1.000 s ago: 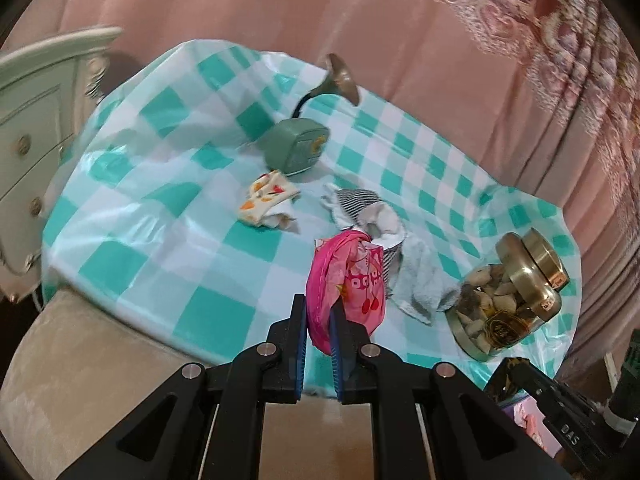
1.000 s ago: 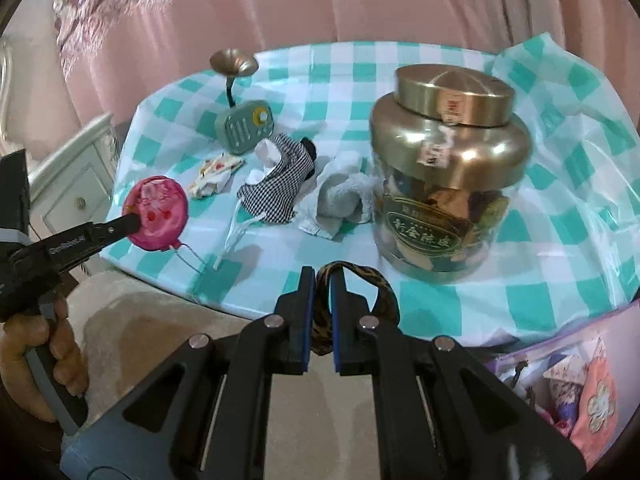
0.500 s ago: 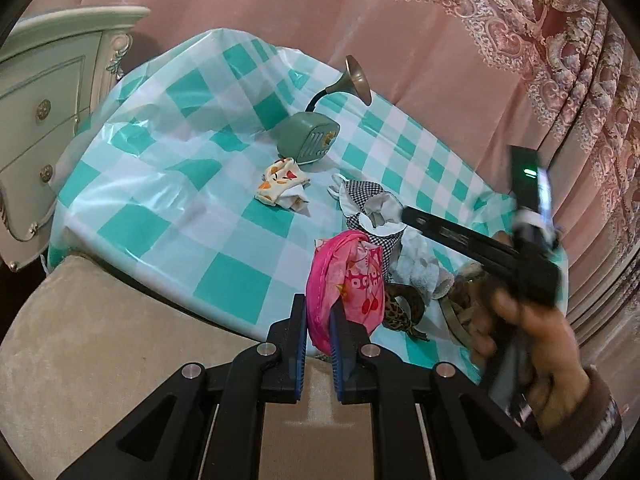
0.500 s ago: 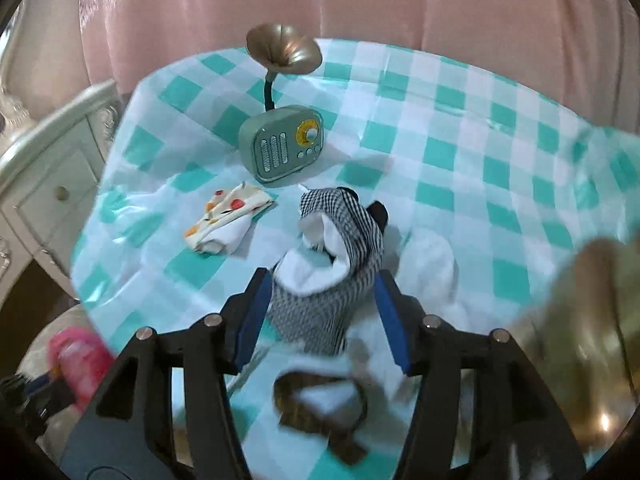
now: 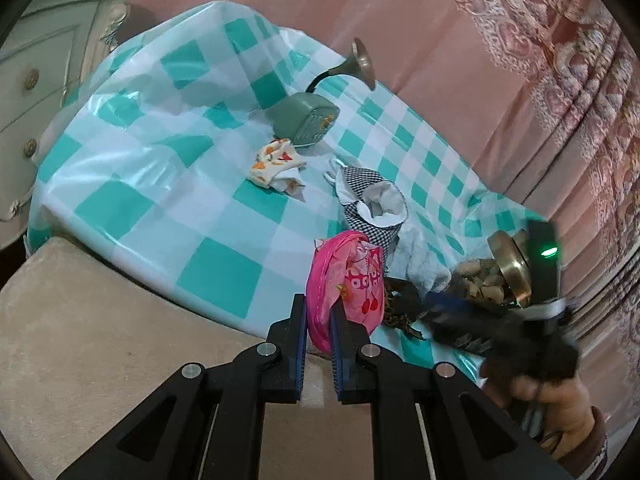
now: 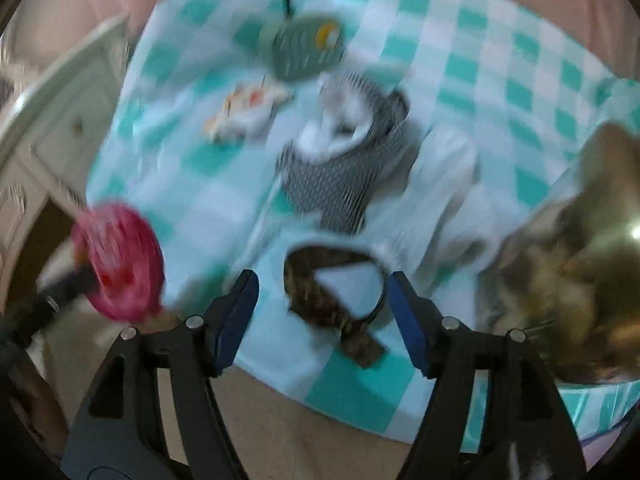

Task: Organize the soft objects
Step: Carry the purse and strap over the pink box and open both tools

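Your left gripper [image 5: 318, 316] is clamped on the pink pouch [image 5: 348, 284], holding it just over the near edge of the checked cloth [image 5: 132, 184]; the pouch stands up between the narrow fingers [image 5: 299, 320]. Your right gripper [image 6: 320, 300] angles steeply down at the cloth, its jaws opening, with the brown band [image 6: 328, 284] lying loose on the cloth between them, touched by neither pad. Beyond the band lie the gingham piece [image 6: 340, 176] and, touching it, the white towel [image 6: 444, 176]. The fruit-print cloth [image 5: 274, 162] lies apart, near the green radio [image 5: 308, 124]. The jar [image 5: 496, 276] stands at the right edge, beside your right hand [image 5: 556, 400], which grips its handle low by the table's corner.
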### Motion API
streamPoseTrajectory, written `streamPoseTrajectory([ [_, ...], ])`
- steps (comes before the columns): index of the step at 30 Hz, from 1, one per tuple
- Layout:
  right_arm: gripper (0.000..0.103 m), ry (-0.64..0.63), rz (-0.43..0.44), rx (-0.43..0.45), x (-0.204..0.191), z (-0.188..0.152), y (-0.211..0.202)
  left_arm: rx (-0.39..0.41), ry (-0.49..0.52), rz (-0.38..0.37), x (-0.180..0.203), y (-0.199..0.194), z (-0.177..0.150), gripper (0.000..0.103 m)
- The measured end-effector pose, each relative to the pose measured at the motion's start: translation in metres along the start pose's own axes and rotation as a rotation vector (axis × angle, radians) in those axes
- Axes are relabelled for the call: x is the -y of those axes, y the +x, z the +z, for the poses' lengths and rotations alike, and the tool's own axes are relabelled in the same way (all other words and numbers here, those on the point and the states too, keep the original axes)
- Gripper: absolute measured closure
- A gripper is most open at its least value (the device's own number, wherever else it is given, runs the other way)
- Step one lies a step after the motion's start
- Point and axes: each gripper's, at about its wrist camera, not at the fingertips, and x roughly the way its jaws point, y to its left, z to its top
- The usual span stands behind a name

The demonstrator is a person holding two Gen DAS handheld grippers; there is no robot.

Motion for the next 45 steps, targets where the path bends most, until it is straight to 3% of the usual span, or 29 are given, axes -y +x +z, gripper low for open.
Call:
streamPoseTrajectory([
  [4,0.033,0.004,-0.05,-0.063,0.002,-0.005,0.026,0.009,0.007,0.016,-0.001,-0.002,0.0,0.092],
  [5,0.038,0.013,-0.046,-0.076,0.003,-0.005,0.03,0.009,-0.002,0.02,-0.003,-0.003,0.0,0.092],
  [6,0.046,0.001,-0.061,-0.06,0.002,-0.005,0.029,0.01,-0.005,0.021,-0.004,-0.003,0.0,0.092],
  [7,0.066,-0.007,-0.057,-0.051,0.001,-0.005,0.027,0.011,-0.004,0.024,-0.003,-0.003,0.0,0.092],
  [8,0.078,-0.011,-0.053,-0.048,0.0,-0.005,0.025,0.012,0.003,0.026,-0.002,-0.003,-0.001,0.092],
  [11,0.087,0.005,-0.031,-0.021,0.001,-0.011,0.014,0.017,0.029,0.031,0.004,-0.005,-0.002,0.092],
  [18,0.088,0.073,-0.016,0.093,0.003,-0.04,-0.038,0.015,0.073,0.018,0.02,-0.009,-0.003,0.092],
  [25,0.088,0.139,-0.032,0.167,0.02,-0.086,-0.091,-0.052,0.151,-0.067,0.069,-0.006,-0.019,0.092],
  [45,0.088,0.393,-0.277,0.202,0.119,-0.215,-0.189,-0.273,0.494,-0.251,0.234,0.021,-0.123,0.092],
])
